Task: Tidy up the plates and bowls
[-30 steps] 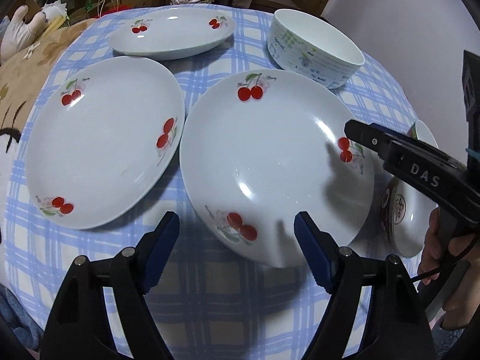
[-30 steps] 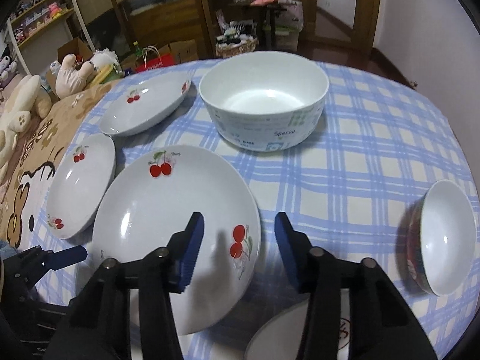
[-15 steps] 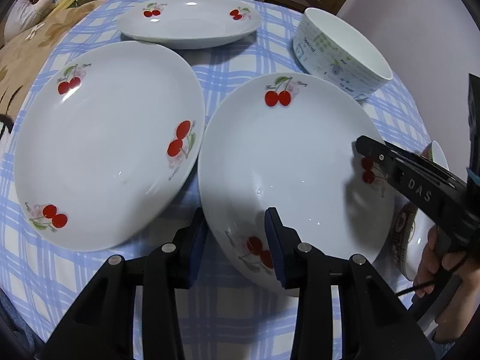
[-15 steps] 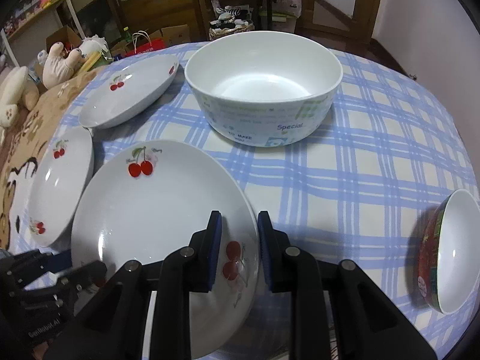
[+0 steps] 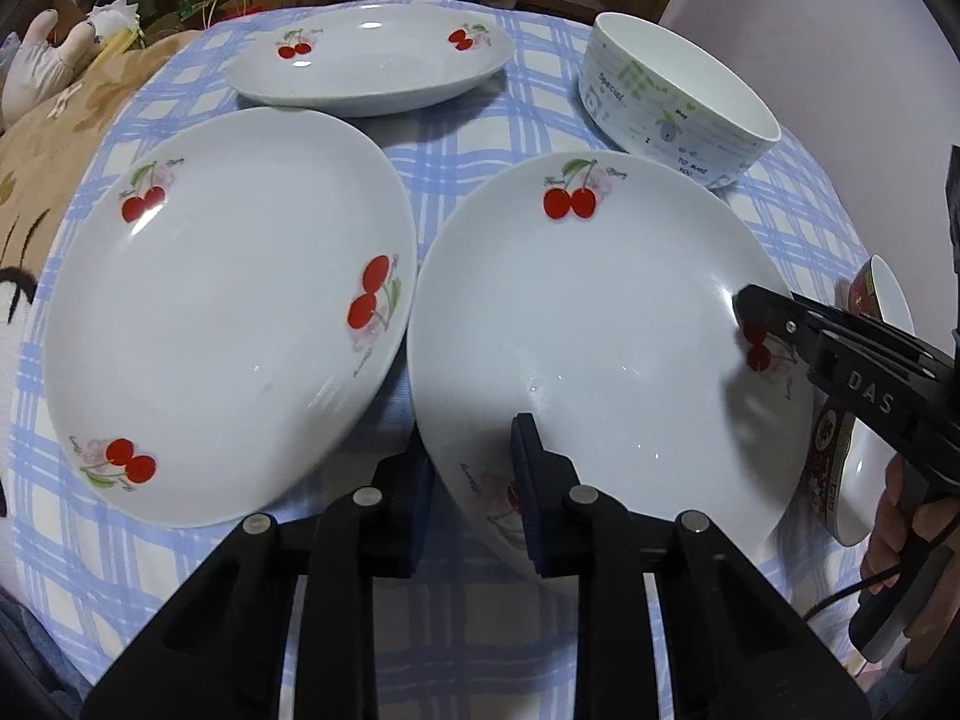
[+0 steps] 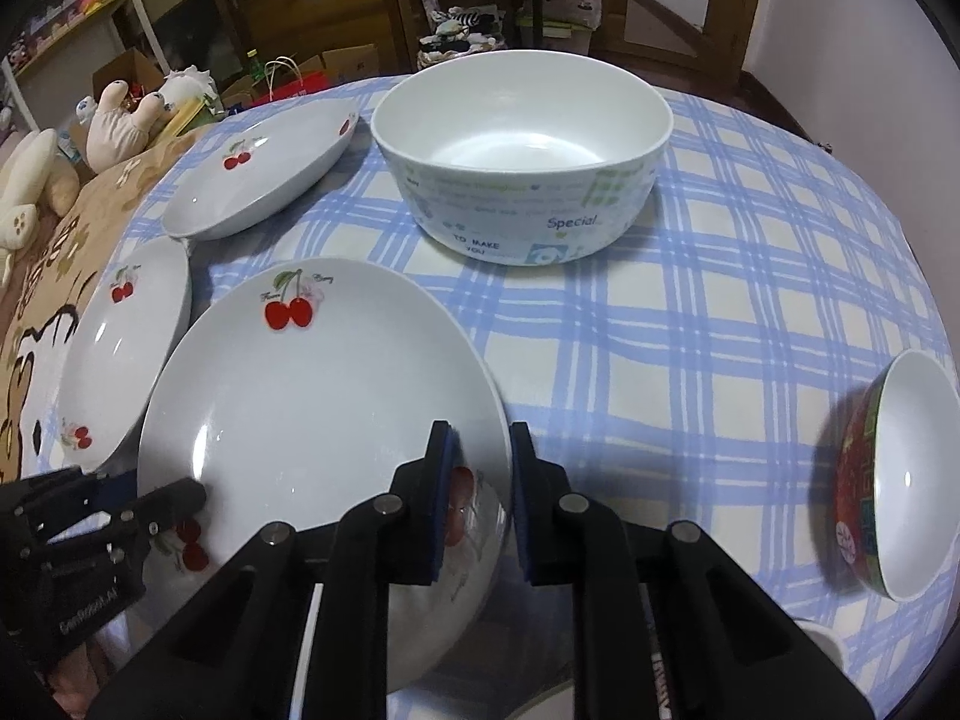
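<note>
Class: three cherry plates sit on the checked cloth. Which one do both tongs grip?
The nearest cherry plate, in front of the printed bowl: left tongs and right tongs clamp its rim.

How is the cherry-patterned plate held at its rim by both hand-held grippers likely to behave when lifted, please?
The cherry plate looks glazed and glossy, so it may slip between the pads. It appears to be rigid ceramic, probably breakable if dropped. The left hand-held gripper and right hand-held gripper pinch only its rim, so it could tilt.

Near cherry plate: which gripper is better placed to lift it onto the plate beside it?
Neither alone. The left gripper and right gripper, jaws just closing, clamp opposite rims of the near cherry plate; lift with both.
</note>
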